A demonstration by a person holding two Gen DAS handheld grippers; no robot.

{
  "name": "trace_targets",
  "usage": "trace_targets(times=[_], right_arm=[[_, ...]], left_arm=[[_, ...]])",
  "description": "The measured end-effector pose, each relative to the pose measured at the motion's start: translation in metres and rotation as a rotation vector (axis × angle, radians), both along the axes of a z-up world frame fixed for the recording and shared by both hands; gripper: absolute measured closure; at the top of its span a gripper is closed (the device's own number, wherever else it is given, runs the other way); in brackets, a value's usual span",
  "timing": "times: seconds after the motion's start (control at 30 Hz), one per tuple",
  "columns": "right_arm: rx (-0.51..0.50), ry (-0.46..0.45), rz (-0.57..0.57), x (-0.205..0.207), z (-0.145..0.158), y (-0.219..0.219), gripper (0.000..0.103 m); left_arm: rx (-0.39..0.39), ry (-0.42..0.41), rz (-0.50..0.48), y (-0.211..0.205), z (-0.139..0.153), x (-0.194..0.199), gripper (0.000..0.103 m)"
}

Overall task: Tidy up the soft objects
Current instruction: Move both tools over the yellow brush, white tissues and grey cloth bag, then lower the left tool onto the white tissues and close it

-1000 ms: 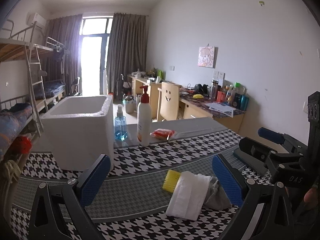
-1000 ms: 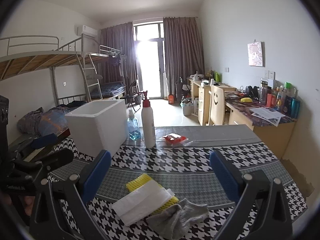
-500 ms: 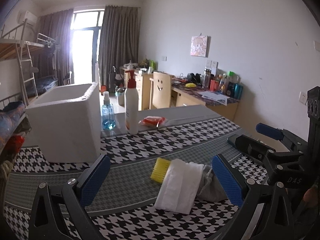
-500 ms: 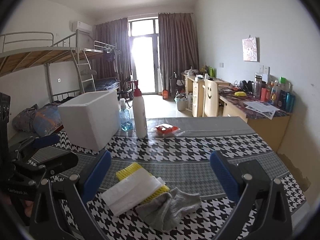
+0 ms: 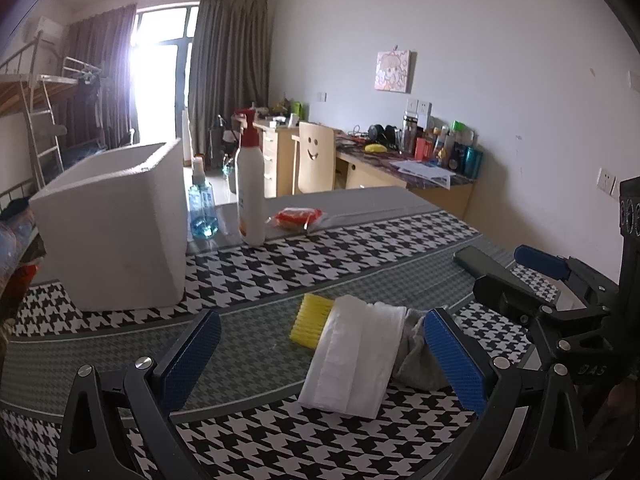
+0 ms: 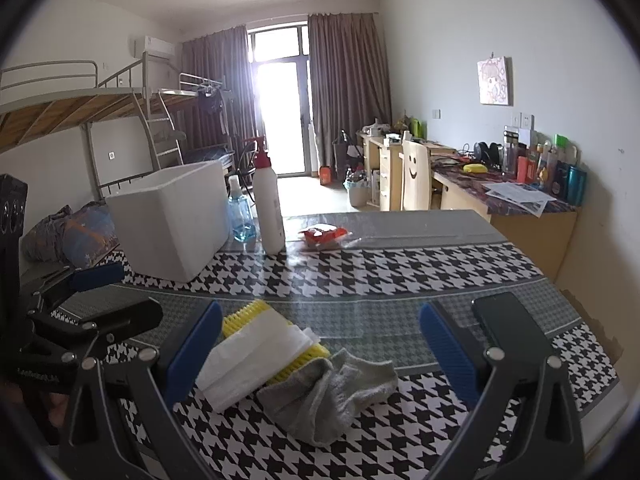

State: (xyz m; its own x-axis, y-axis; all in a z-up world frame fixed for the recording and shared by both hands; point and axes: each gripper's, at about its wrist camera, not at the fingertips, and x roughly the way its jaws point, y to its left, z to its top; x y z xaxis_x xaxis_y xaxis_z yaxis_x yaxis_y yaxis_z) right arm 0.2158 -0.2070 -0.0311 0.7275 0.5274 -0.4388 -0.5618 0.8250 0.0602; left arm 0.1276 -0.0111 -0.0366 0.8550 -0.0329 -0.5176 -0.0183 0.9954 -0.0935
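A folded white cloth [image 5: 354,360] lies on the houndstooth tablecloth, over a yellow sponge [image 5: 310,322] and beside a grey sock [image 5: 416,360]. The same pile shows in the right wrist view: cloth [image 6: 248,356], sponge [image 6: 244,314], sock [image 6: 328,388]. My left gripper [image 5: 320,356] is open and empty, with the pile just ahead between its blue pads. My right gripper [image 6: 320,352] is open and empty, above the pile. An open white foam box [image 5: 116,224] stands at the back left; it also shows in the right wrist view [image 6: 172,220].
A tall white pump bottle [image 5: 250,196], a small blue spray bottle [image 5: 202,212] and a red packet [image 5: 298,216] stand beyond the box. A black phone [image 6: 508,324] lies on the table's right side. Desks, a chair and a bunk bed fill the room behind.
Both grippers have come lower and closer to the pile of soft things, which now looks larger in both views. Both stay open. Nothing on the table has moved.
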Motion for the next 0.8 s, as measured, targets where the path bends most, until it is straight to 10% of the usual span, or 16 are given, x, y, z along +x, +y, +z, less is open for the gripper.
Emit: trace_targets(times=[0.8], right_arm=[[-0.035,0.084,-0.037,0.012,-0.024,-0.009,0.002]], left_arm=[[-0.018,0.149,-0.06,-0.003,-0.041,0.027,0.002]])
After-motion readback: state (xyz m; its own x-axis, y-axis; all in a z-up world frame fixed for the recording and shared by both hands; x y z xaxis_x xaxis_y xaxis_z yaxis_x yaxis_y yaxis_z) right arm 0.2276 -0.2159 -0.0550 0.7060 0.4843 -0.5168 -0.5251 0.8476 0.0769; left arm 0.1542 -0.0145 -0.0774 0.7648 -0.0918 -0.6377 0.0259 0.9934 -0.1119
